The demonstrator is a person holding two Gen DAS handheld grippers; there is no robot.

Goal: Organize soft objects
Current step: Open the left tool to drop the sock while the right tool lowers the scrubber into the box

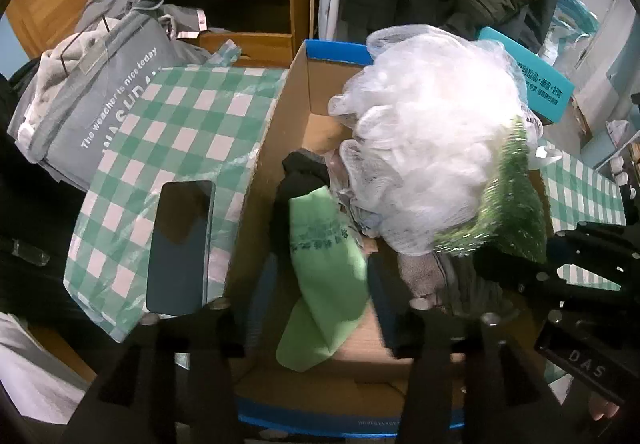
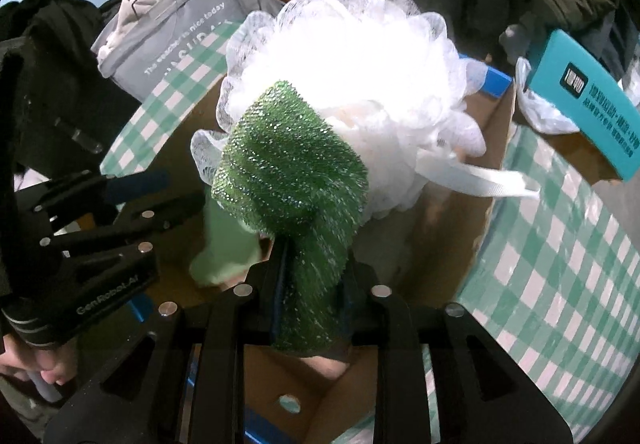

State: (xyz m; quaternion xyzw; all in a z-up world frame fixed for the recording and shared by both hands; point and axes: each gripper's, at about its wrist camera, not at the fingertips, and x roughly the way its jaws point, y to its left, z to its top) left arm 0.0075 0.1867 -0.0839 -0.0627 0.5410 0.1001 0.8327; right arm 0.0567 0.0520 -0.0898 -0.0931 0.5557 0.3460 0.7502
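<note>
Over an open box (image 1: 296,92), the right gripper (image 2: 310,284) is clamped on a glittery green scourer (image 2: 288,172), with a white mesh puff (image 2: 344,84) riding at its far end, toward 12 o'clock from the jaws. Whether the puff is tied to the scourer or merely snagged on it cannot be told. The pair hangs above the box's right half, at about 2 o'clock in the left wrist view. The left gripper (image 1: 316,314) waits with jaws wide and empty at the near rim, a green cloth (image 1: 324,276) lying between its fingers on the box floor, dark and grey soft items beside it. A phone (image 1: 182,248) lies on the checked bag (image 1: 180,132) at 9 o'clock, outside the box. To place the load well, it likely should go down into the free corner at 12 o'clock before the grip loosens; the puff is light and springy and may roll over the rim if dropped from height. Its ribbon loop (image 2: 476,176) could catch on the wall.
</note>
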